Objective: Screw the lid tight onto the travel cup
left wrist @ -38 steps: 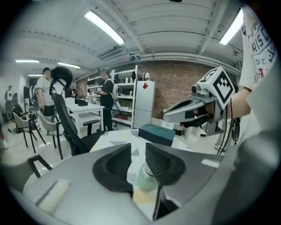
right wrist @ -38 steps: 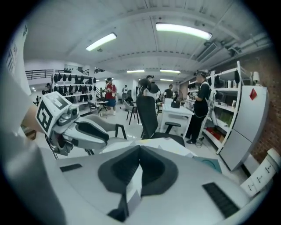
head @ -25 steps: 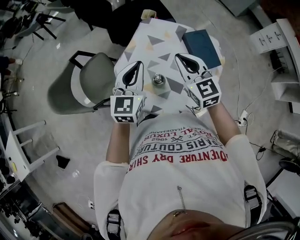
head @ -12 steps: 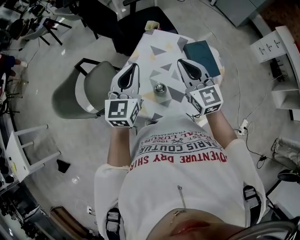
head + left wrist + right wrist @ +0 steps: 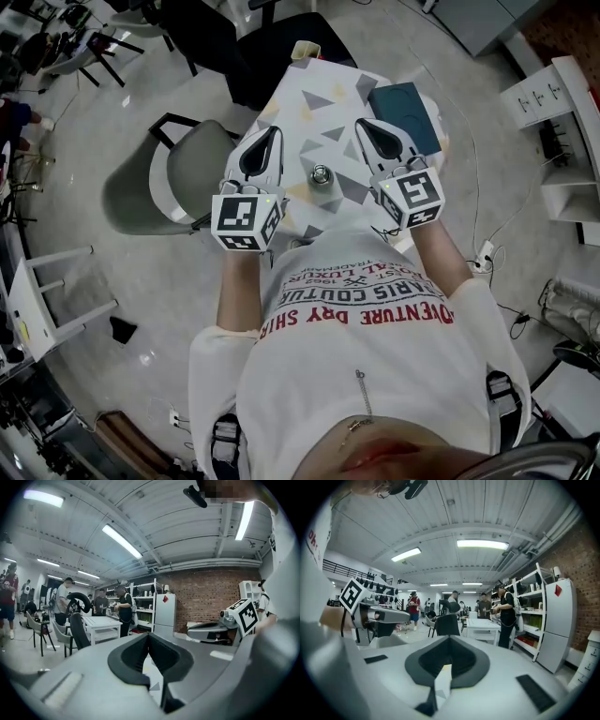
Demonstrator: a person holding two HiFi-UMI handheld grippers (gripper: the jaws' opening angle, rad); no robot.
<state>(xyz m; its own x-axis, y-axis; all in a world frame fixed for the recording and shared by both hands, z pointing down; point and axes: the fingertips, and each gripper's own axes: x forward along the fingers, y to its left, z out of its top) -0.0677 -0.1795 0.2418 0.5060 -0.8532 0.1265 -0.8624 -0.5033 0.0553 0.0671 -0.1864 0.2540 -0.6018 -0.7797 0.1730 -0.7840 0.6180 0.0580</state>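
The left gripper has its jaws pressed together with nothing between them, and the right gripper is the same: pads meeting along one seam, with only a sliver of patterned cloth showing below. Both point out across the room at about table level rather than down at anything, which reads as a resting hold and not a working one.

From the head view, the left gripper and right gripper hang side by side over the near end of the table. The travel cup stands upright between them, touched by neither. Its top shows a round metal cap with a small knob, so the lid seems to sit on the cup. How tightly it is screwed cannot be told from above. That fits a cup whose lid is already tight as well as one whose lid merely rests there.

Only the head view shows the cup, the blue box at the table's far right and the chair to the left. Only the gripper views settle the jaws. They also show the room: shelves, a brick wall, people standing at a white table.
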